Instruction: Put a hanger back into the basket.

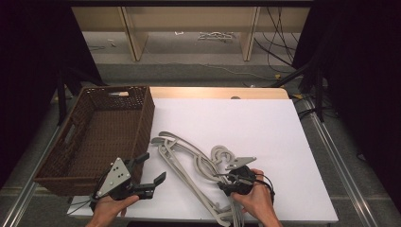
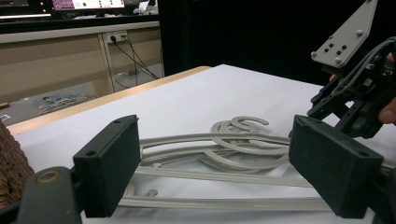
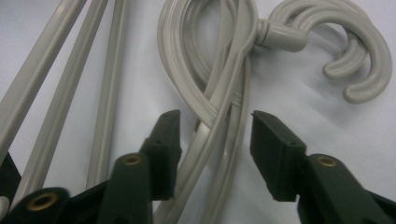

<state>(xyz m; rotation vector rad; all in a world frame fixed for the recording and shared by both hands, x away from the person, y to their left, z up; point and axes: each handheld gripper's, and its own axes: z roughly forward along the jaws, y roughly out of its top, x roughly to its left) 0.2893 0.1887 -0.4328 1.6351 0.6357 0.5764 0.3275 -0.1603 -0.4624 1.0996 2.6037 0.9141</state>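
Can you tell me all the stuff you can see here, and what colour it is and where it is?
hangers: a tangled pile, exact count unclear, light grey, middle front of the table, right of the basket
basket: one, dark brown wicker, left side of the table
table: one, white top with a pale wood edge at the back
cables: several, black, on the floor behind the table
left gripper: one, black with a grey plate, front left by the basket, jaws open, holding nothing
right gripper: one, black, front right, jaws open either side of the hanger arms
hands: two, at the bottom edge, one on each gripper
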